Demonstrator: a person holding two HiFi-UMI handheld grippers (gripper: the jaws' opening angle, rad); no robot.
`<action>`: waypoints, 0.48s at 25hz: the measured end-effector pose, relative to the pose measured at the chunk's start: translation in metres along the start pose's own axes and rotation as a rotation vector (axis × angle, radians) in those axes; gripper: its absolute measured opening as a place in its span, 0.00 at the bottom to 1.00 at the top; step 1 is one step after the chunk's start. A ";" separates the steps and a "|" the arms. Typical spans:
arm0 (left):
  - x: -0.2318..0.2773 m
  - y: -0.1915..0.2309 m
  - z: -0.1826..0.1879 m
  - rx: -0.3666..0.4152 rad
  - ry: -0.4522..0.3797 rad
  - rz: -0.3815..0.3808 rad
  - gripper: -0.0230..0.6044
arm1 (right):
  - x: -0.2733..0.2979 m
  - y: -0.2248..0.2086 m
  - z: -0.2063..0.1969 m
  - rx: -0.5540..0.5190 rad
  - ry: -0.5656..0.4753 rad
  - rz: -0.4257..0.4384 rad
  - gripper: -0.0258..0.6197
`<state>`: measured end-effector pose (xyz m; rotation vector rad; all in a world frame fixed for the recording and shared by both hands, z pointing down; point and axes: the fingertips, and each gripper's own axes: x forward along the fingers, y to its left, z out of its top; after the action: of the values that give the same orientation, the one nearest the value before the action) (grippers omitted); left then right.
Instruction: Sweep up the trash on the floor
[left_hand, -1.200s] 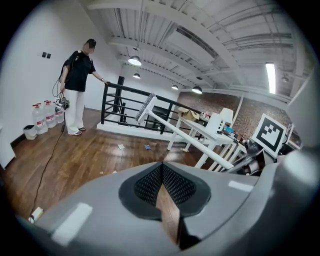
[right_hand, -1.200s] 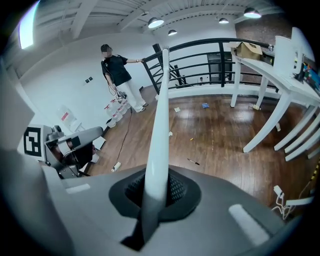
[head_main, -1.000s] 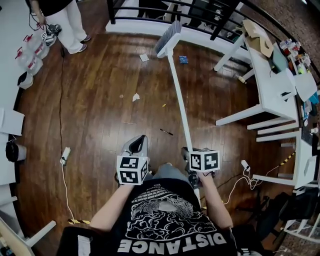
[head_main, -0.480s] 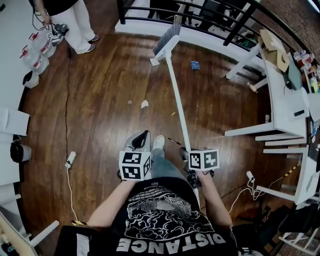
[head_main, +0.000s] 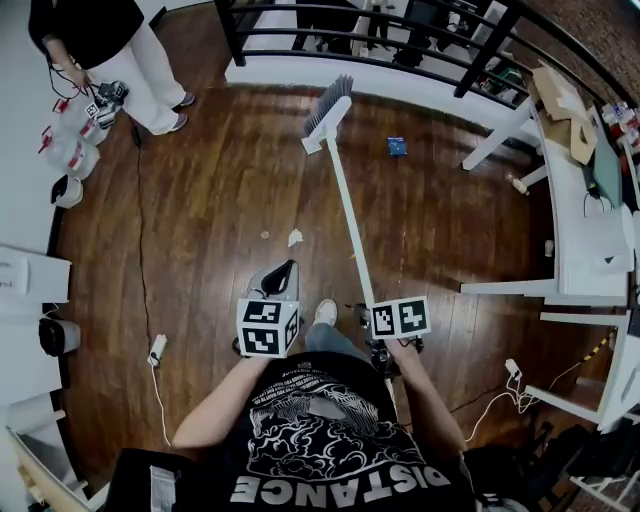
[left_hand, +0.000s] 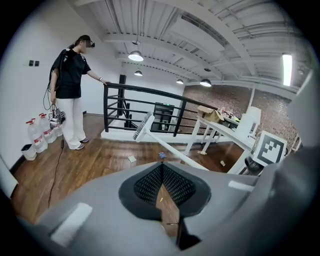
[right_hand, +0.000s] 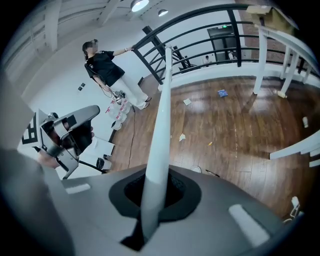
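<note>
A white-handled broom (head_main: 349, 220) slants across the wooden floor, its brush head (head_main: 328, 103) near the far railing. My right gripper (head_main: 372, 318) is shut on the lower handle (right_hand: 162, 115). My left gripper (head_main: 283, 272) hangs beside it on the left, shut and holding nothing (left_hand: 161, 167). Trash lies scattered: a crumpled white scrap (head_main: 295, 237), a blue wrapper (head_main: 397, 146), a flat white piece (right_hand: 187, 101) by the brush head, a yellow bit (right_hand: 210, 143) and a black pen (right_hand: 212, 173).
Another person (head_main: 110, 50) stands at the far left by plastic bottles (head_main: 75, 150). A black railing (head_main: 400, 30) bounds the far side. White tables (head_main: 590, 200) fill the right. A cable (head_main: 145, 250) and plug block (head_main: 157, 348) lie left. My shoe (head_main: 325, 312) shows between the grippers.
I have stepped forward: the floor and trash slid nearer and my shoe came into view. The broom went along, still held by the right gripper. The left gripper stays shut.
</note>
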<state>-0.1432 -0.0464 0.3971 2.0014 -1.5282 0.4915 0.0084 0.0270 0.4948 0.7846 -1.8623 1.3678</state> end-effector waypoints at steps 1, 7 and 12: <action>0.007 0.003 0.007 0.003 0.002 0.003 0.04 | 0.003 -0.004 0.009 0.014 0.011 0.009 0.04; 0.045 0.021 0.039 0.012 -0.001 0.018 0.04 | 0.031 -0.020 0.060 0.093 0.060 0.052 0.04; 0.070 0.050 0.057 -0.013 -0.001 0.025 0.04 | 0.066 -0.024 0.104 0.142 0.113 0.071 0.04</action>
<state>-0.1748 -0.1445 0.4053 1.9751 -1.5552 0.4889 -0.0286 -0.0839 0.5397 0.7018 -1.7353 1.5701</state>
